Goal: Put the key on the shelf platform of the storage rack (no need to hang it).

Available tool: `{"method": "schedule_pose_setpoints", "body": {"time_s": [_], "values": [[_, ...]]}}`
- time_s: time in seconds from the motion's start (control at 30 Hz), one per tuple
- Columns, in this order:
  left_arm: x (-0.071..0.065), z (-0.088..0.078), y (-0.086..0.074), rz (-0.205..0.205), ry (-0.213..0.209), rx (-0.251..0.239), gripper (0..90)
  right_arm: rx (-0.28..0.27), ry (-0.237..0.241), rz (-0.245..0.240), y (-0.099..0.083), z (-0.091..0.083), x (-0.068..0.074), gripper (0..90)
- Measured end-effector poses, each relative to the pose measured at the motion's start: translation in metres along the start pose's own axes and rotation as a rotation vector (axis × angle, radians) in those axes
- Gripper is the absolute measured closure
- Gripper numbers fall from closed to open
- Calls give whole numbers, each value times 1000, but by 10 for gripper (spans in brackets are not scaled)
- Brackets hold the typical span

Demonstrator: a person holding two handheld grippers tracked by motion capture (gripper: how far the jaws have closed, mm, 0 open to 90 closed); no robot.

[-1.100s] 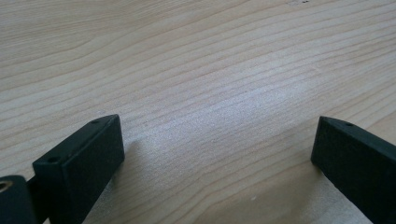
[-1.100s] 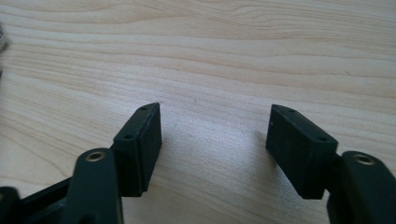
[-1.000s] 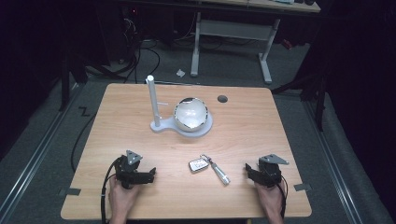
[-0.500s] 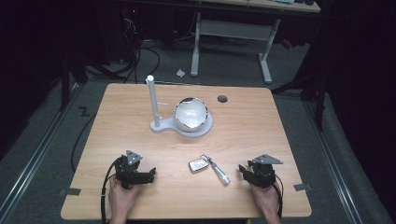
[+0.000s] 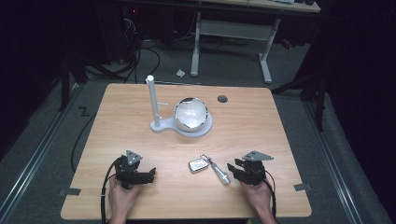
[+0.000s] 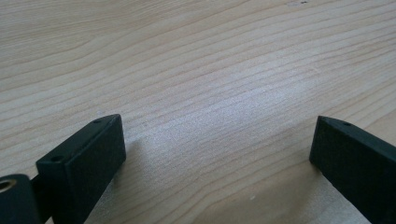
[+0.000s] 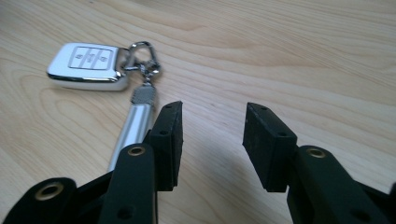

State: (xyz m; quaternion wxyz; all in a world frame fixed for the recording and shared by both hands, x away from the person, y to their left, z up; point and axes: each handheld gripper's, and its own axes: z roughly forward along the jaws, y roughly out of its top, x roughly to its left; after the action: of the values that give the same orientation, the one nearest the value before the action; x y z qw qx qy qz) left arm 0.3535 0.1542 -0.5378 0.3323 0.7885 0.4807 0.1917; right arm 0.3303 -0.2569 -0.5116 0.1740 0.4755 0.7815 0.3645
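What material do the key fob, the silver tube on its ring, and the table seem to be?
Fob: likely white glossy plastic with a chrome-looking rim that reflects light. Tube: probably brushed metal, with a soft silver sheen. Table: pale wood or wood-look laminate, matte, with visible grain.

A white car key fob [image 7: 88, 66] with a chrome rim lies flat, buttons up, on the wooden table [image 5: 280, 126], clipped by a carabiner [image 7: 142, 58] to a silver metal cylinder [image 7: 130, 128].

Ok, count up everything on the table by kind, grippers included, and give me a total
Grippers: 2, left gripper and right gripper
Key fob with metal cylinder on one ring: 1
White stand holding a ball: 1
Total: 4
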Motion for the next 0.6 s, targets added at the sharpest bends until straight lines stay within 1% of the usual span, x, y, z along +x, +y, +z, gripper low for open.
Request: {"method": "schedule_pose_setpoints", "body": {"time_s": [0.03, 0.1, 0.2, 0.47, 0.6], "values": [[0, 0, 0, 0, 0, 0, 38, -1, 8, -8, 2, 1, 2, 584], [0, 0, 0, 0, 0, 0, 37, 3, 17, -8, 3, 3, 5, 585], [0, 0, 0, 0, 0, 0, 38, 17, 41, -32, 8, 8, 12, 592], [0, 0, 0, 0, 0, 0, 38, 26, 70, -64, 14, 15, 21, 598], [0, 0, 0, 0, 0, 0, 38, 43, 84, -76, 17, 20, 26, 602]]}}
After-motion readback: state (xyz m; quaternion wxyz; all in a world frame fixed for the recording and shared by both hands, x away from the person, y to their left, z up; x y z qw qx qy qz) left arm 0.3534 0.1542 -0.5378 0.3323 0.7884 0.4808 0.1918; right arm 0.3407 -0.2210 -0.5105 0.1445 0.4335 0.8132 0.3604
